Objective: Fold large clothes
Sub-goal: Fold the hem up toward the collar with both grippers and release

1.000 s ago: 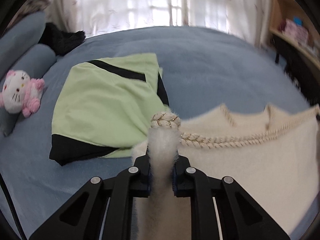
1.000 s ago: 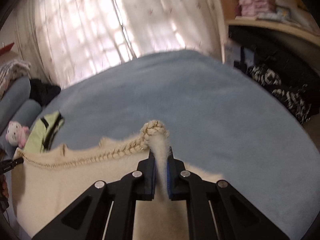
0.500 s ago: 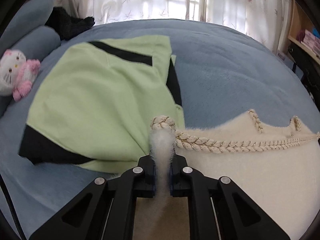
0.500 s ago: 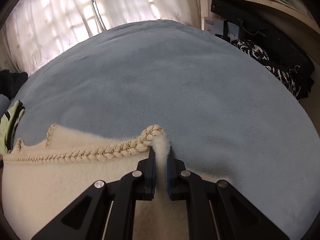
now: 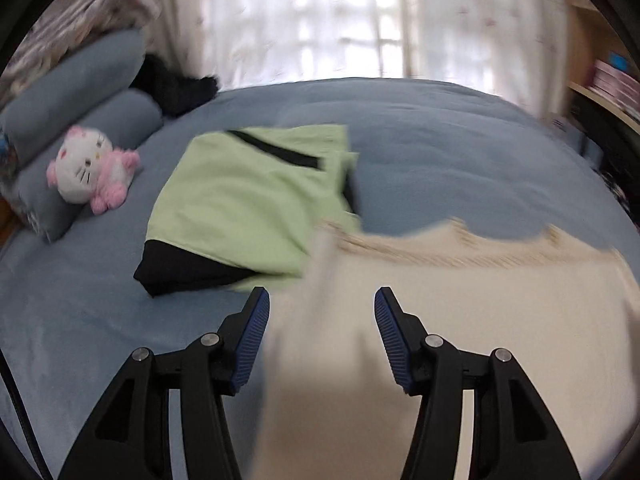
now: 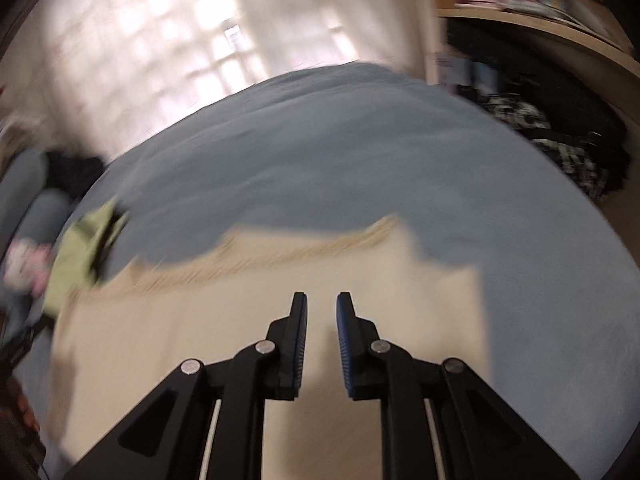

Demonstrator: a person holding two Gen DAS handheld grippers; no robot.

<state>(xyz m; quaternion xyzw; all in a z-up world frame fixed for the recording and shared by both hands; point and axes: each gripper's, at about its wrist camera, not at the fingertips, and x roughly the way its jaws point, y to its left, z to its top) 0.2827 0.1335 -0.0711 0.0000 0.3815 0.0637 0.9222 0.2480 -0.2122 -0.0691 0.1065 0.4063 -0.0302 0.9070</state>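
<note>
Both corners of the cream sweater [image 5: 460, 320], pinched in your 2 grippers 0.5 s ago, have been let go, and the braided hem now lies on the blue bedspread [image 5: 460, 160]. Motion blur smears the cloth in both views, so whether it has fully settled cannot be told. Your left gripper [image 5: 322, 300] stands wide open over the sweater's left edge and holds nothing. Your right gripper [image 6: 322, 304] is parted by a narrower gap above the right side, also empty. To the left, the green garment [image 5: 240, 208] with black trim lies folded, its near edge just beside the sweater. A plush cat toy [image 5: 90, 168] rests against the pillows [image 5: 80, 80] farther left. Judging by the layout, 1 fold of the sweater appears laid down; further folds and smoothing probably remain.
</note>
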